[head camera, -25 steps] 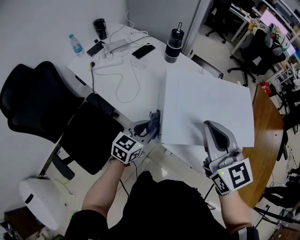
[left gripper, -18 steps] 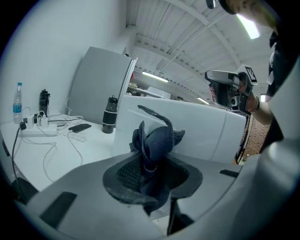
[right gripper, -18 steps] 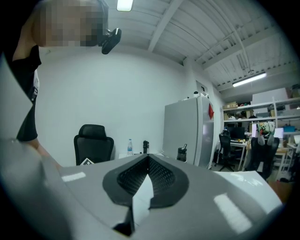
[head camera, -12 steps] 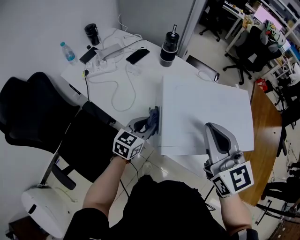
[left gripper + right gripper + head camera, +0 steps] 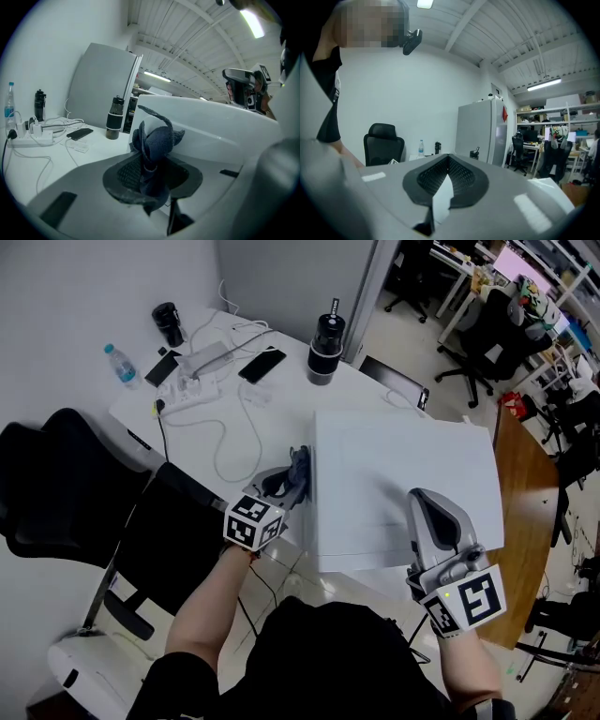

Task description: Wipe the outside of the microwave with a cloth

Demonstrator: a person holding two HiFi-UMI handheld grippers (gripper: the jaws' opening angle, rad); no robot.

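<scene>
Clamps dark cloth [image 5: 152, 150] in left gripper [image 5: 298, 476] against side of microwave [image 5: 403, 474]. Holds right gripper [image 5: 427, 499], jaws together, over its top.

White microwave [image 5: 403, 484], dark blue cloth [image 5: 157, 140], black chair [image 5: 66, 484], white table [image 5: 281, 404]

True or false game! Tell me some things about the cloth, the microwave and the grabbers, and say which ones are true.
1. The left hand-held gripper holds a dark blue cloth. True.
2. The cloth lies on top of the microwave. False: it is pressed against the microwave's left side.
3. The right hand-held gripper has its jaws wide apart. False: they are shut, above the microwave's top.
4. A water bottle stands on the white table. True.
5. The microwave is black. False: it is white.
</scene>
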